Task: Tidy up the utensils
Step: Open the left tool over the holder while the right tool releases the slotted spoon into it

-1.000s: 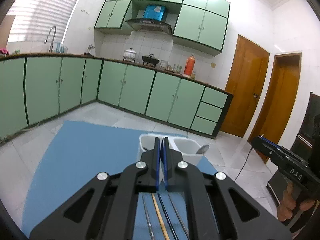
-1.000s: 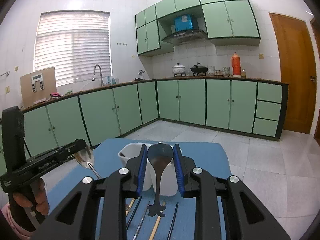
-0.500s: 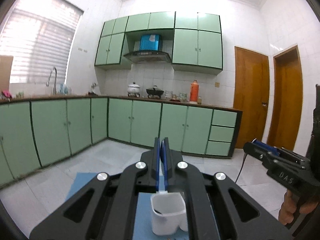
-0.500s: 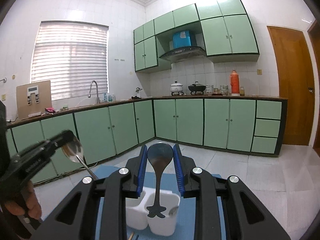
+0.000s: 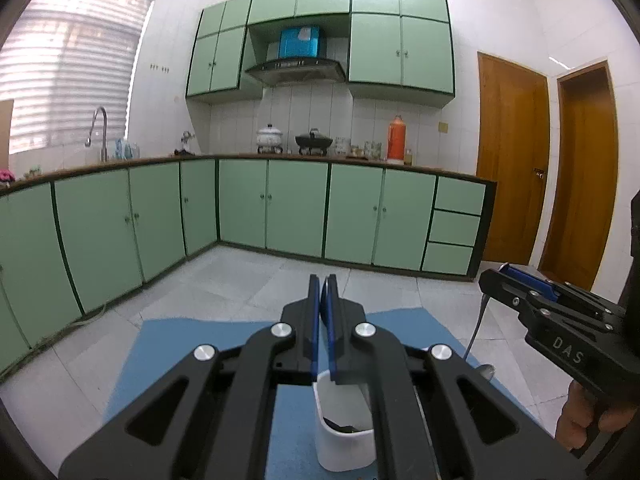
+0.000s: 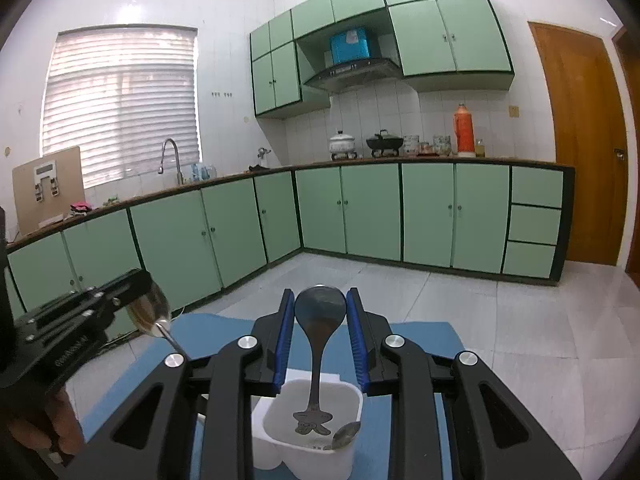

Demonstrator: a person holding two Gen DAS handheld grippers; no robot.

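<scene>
A stiff, slippery steel spoon (image 6: 320, 344) is pinched by its bowl in the right gripper (image 6: 320, 312) above the white utensil holder (image 6: 308, 432), while another spoon (image 6: 154, 314) is clamped edge-on in the nearly closed left gripper (image 5: 323, 312).

White holder (image 6: 316, 436) (plain) on blue mat (image 6: 404, 360).

Home kitchen, mint-green base cabinets (image 6: 360, 208) ahead of the grippers, matching wall cupboards (image 5: 400, 36) above, range hood (image 5: 296, 68), pots on the stove (image 6: 384, 142), sink tap (image 6: 170, 156) to the left under a blinded window (image 6: 120, 104), wooden doors (image 5: 512, 160) right.
</scene>
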